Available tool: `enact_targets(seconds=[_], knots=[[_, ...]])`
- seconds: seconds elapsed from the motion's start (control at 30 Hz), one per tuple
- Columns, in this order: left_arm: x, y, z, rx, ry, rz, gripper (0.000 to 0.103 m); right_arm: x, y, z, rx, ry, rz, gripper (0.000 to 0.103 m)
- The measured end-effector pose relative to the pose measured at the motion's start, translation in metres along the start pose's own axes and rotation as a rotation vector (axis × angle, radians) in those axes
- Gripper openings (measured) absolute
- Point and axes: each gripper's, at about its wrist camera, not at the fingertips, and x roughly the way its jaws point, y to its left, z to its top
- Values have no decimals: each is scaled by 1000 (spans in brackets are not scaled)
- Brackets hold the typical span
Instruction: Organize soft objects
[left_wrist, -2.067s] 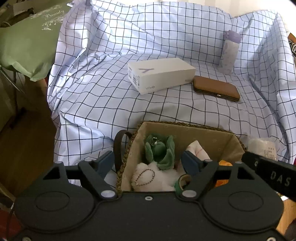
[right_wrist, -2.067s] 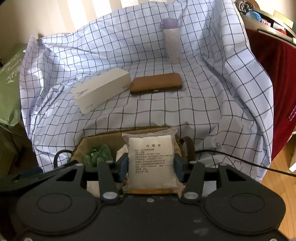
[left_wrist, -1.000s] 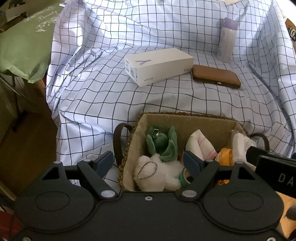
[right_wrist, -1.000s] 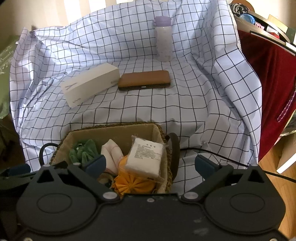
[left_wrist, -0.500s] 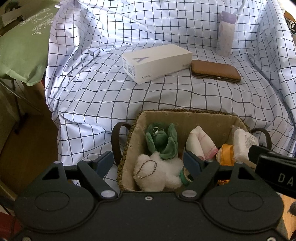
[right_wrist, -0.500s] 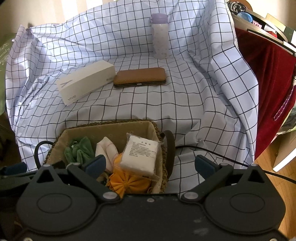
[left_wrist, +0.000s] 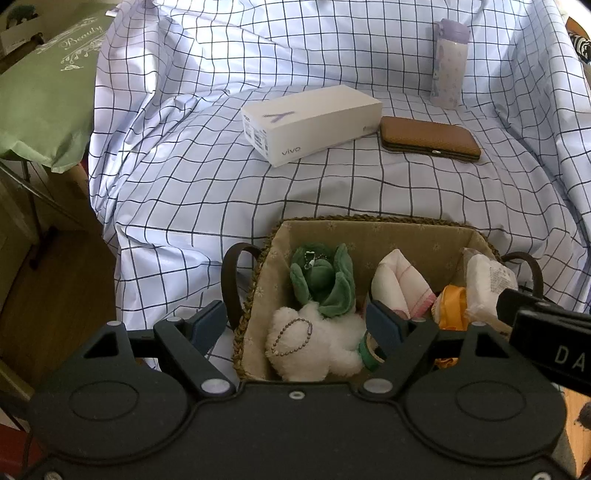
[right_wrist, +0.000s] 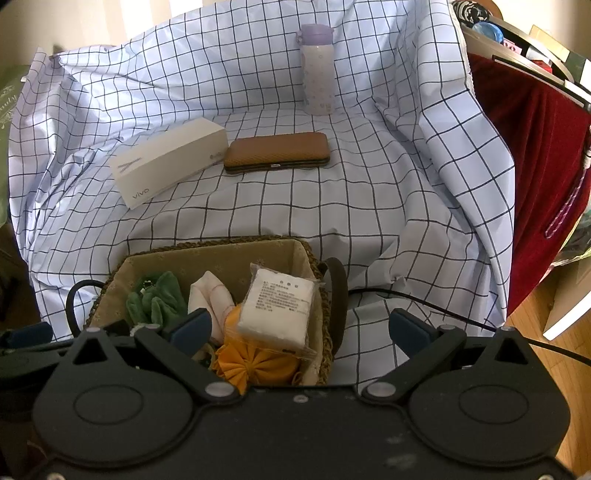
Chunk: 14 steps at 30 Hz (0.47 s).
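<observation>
Since two seconds ago your right gripper (right_wrist: 299, 326) has let go of the white packet (right_wrist: 277, 308), which now lies in the basket (right_wrist: 207, 254) tilted against its right wall, on top of the orange round cushion (right_wrist: 255, 363); both views have pulled back a little, so more of the basket shows. Your right gripper's jaws stand wide apart with nothing between the pads, the left pad over the basket's middle and the right pad outside the basket, over the checked sheet (right_wrist: 369, 206). Your left gripper (left_wrist: 295, 323) is about half open and holds nothing; its left pad sits outside the basket's left rim by the dark handle (left_wrist: 231, 280), its right pad over the inside. In the basket, from left to right, lie the green plush (left_wrist: 323, 280), with the white plush (left_wrist: 314, 345) in front of it, the folded pink-and-white cloth (left_wrist: 400, 284), then the cushion and packet. A roll of green tape (left_wrist: 369, 350) peeks out beside the white plush. The basket stands at the near edge of the sheet. Beyond it the sheet is bare up to the white box (left_wrist: 310, 123) and the brown case (left_wrist: 430, 138), which touch end to end. The purple bottle (right_wrist: 317, 70) stands upright behind them, against the rising fold. A black cable (right_wrist: 424, 301) runs across the sheet just right of the basket.
</observation>
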Motion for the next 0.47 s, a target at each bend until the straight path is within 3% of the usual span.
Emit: enact_targets(seconds=[0.47], knots=[[-1,3,-3,4,-22,9,79,2,3,-2,3,10,0,103]])
